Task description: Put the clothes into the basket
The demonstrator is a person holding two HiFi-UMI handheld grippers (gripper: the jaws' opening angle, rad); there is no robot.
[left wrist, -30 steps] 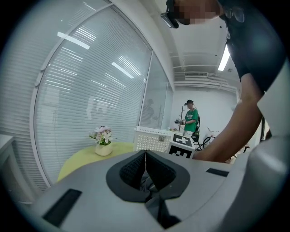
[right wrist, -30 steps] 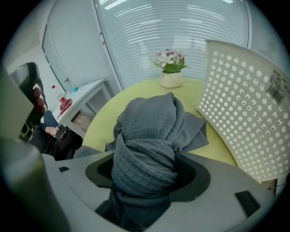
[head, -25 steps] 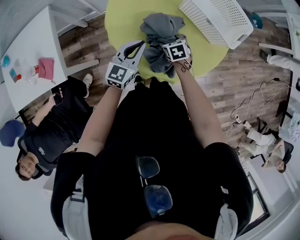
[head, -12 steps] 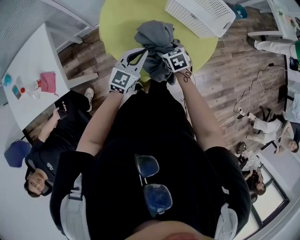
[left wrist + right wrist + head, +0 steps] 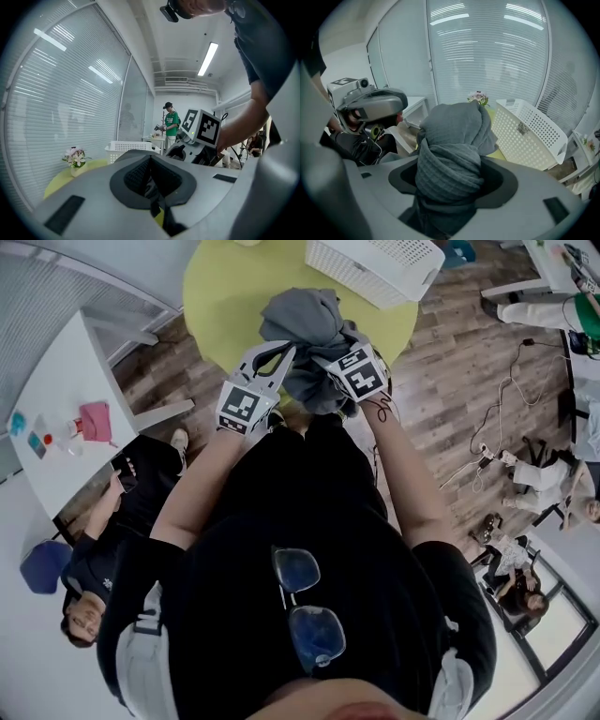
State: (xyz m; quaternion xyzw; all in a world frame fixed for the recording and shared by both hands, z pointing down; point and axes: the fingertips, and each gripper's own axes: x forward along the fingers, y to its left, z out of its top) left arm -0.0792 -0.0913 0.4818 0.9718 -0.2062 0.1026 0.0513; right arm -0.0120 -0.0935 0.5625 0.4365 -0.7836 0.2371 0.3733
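The 1 bunched grey fabric garment (image 5: pixel 300 320) hung over the round yellow-green table (image 5: pixel 225 296), filling the wide-spread right gripper (image 5: pixel 328 362) and apparently pinched by the near-closed left gripper (image 5: pixel 272 357), not yet inside the white perforated plastic basket (image 5: pixel 375 263) at 1 o'clock.

Wood-plank floor (image 5: pixel 441 399), cables (image 5: pixel 484 457) loose on right side. Round yellow-green table (image 5: pixel 225 296) at top, white table (image 5: pixel 56 399) at left. Tall windows with lowered horizontal blinds (image 5: pixel 61 103), glass partition (image 5: pixel 136 117) next to them. White walls and ceiling, strip light (image 5: pixel 207 58) on. Flowers (image 5: pixel 75 157) on round table
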